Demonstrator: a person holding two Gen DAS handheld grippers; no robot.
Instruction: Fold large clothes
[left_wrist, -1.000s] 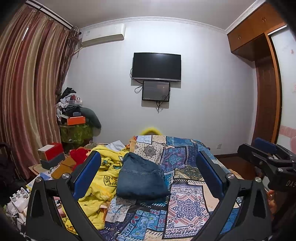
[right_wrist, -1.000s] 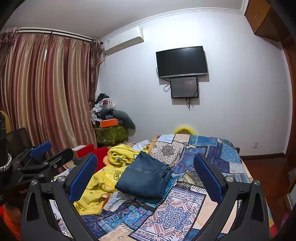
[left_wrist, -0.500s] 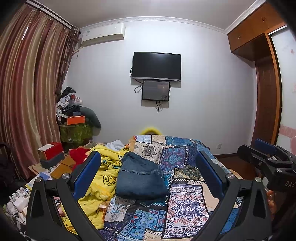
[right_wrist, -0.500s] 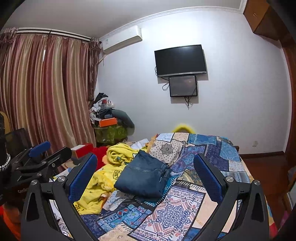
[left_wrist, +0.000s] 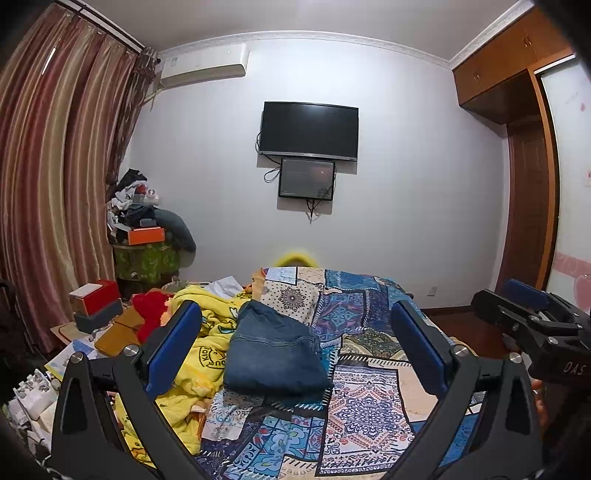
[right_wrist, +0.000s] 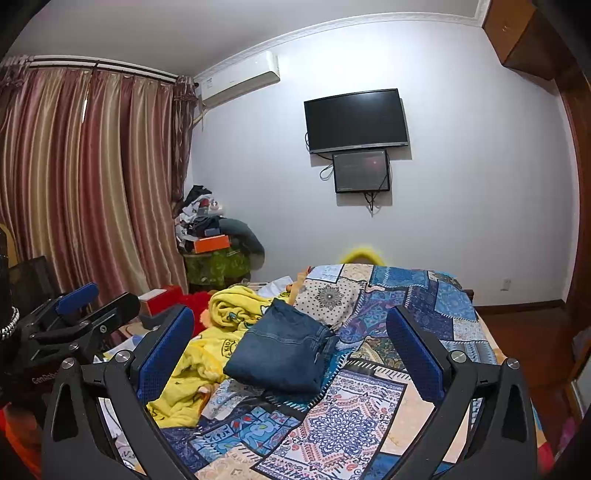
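Two hand-held grippers spread empty, folded jeans (left_wrist: 275, 354) on patchwork bedspread (left_wrist: 369, 413)

Legible text, left wrist view: white letters "DAS", cut off at the frame edge, on the black body of the right claw (left_wrist: 532, 314). Yellow blanket (left_wrist: 207, 343) carries a round emblem reading "KID", remainder folded away.

Right wrist view: "GenRobo", partly hidden, on the left claw (right_wrist: 85, 306) body. Same blanket emblem shows "KID". Air conditioner (right_wrist: 240, 79) label too small to read.

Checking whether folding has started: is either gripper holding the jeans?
No, the folded jeans lie on the bed, untouched, beyond both open grippers.
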